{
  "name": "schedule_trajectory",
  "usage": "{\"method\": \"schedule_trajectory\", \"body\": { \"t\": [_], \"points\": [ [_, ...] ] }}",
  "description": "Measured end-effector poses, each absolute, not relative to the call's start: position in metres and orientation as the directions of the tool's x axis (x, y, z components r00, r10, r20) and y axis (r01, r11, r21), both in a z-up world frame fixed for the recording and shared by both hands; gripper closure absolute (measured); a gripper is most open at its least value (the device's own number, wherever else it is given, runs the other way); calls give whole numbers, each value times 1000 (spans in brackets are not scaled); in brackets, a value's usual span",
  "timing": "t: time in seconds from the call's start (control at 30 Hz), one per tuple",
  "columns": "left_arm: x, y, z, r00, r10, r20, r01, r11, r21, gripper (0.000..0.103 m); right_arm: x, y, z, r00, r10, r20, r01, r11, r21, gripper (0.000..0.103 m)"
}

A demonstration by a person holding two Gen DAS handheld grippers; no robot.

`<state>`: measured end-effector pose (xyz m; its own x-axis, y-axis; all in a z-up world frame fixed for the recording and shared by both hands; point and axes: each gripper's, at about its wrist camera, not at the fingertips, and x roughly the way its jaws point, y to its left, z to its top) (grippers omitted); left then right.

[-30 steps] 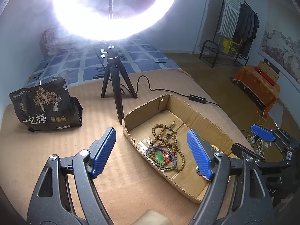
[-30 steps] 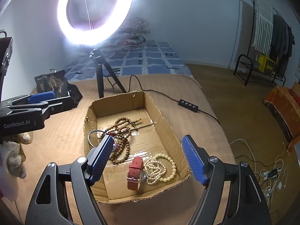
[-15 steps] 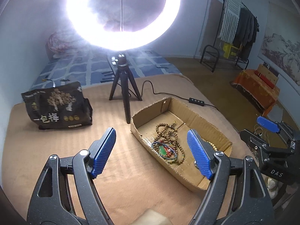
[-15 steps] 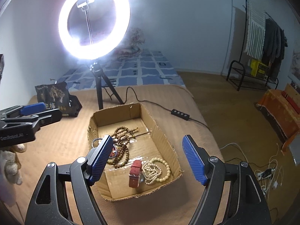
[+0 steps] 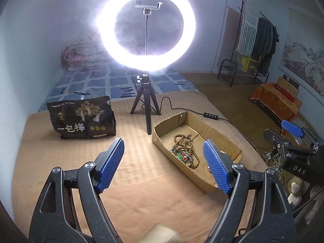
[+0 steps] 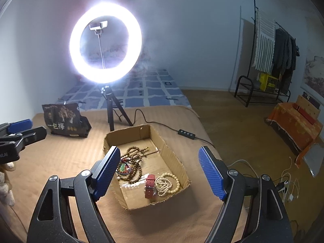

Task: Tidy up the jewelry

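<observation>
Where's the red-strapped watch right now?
In the right wrist view the red-strapped watch lies in the near end of the cardboard box, touching the cream bead bracelet on its right, with the brown bead strands further back-left.

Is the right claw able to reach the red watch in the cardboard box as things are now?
Probably yes. The right claw is open and empty above the open-topped cardboard box. The red watch lies at the near end, uncovered, though the white bead bracelet lies against it and might be caught too.

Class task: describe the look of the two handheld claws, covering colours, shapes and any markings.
The left claw and right claw share black, triangular-cutout arms with silver rivets and ribbed blue finger pads. White lettering "DAS" marks the right body.
</observation>
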<state>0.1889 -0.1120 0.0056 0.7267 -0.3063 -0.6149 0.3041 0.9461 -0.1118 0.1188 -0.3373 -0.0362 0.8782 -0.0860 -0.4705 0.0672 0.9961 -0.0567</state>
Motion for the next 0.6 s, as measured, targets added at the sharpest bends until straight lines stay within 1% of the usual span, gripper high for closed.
{"method": "schedule_trajectory", "body": {
  "t": [0.23, 0.37, 0.53, 0.57, 0.6],
  "points": [
    [153, -105, 19, 759, -292, -582, 313, 947, -67, 17, 94, -328, -24, 897, -89, -432, 75, 996, -49, 23],
    [138, -99, 23, 770, -290, -569, 309, 949, -65, 17, 82, -323, -21, 905, -76, -418, 70, 997, -30, 23],
    [120, -97, 22, 781, -271, -563, 312, 950, -24, 15, 69, -312, -22, 916, -92, -391, 71, 995, -68, 23],
    [118, -97, 22, 783, -269, -561, 313, 950, -18, 13, 67, -311, -22, 917, -92, -388, 70, 995, -70, 22],
    [115, -96, 22, 786, -267, -558, 312, 950, -15, 9, 65, -309, -22, 919, -89, -383, 68, 995, -67, 22]
  ]
}}
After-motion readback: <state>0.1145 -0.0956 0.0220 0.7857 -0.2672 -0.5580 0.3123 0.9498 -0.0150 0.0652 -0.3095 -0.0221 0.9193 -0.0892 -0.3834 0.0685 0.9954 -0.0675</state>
